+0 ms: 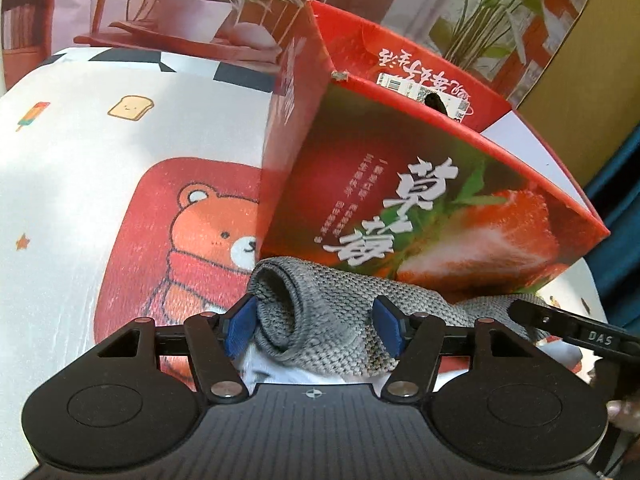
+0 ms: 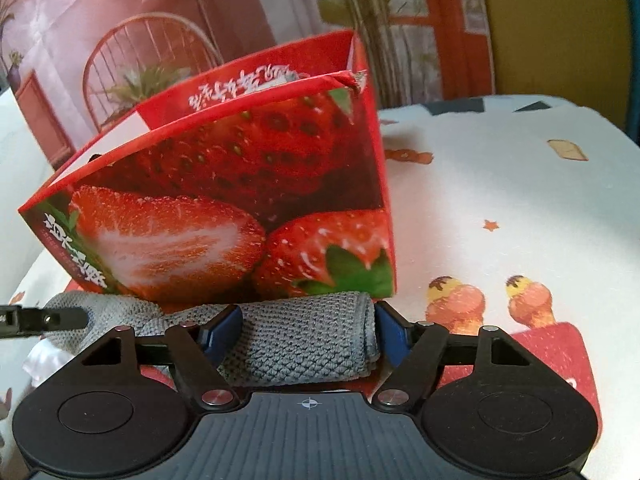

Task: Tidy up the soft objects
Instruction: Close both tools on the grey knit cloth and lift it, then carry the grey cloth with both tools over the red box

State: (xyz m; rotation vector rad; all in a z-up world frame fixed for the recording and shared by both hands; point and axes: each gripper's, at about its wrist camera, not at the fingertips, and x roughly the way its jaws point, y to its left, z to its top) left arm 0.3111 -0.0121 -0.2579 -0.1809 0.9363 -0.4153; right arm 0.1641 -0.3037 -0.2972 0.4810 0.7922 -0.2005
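A rolled grey knit cloth [image 1: 320, 320] hangs across both grippers, just in front of an open red strawberry box [image 1: 420, 200]. My left gripper [image 1: 314, 328] is shut on the roll's left end, its blue pads pressing either side. In the right wrist view my right gripper [image 2: 306, 332] is shut on the other end of the grey cloth [image 2: 304, 340], close to the box [image 2: 240, 184]. A black finger [image 1: 560, 320] of the right gripper shows at the right edge of the left view. The left gripper's finger [image 2: 40, 320] shows at the left edge of the right view.
A white tablecloth [image 1: 80, 200] printed with a bear, toast and ice creams covers the table. Some white fabric [image 1: 272, 372] lies under the grey roll. Behind the box hangs a printed backdrop of potted plants [image 1: 192, 0] and a chair [image 2: 152, 64]. A fingertip [image 1: 622, 420] shows at the right edge.
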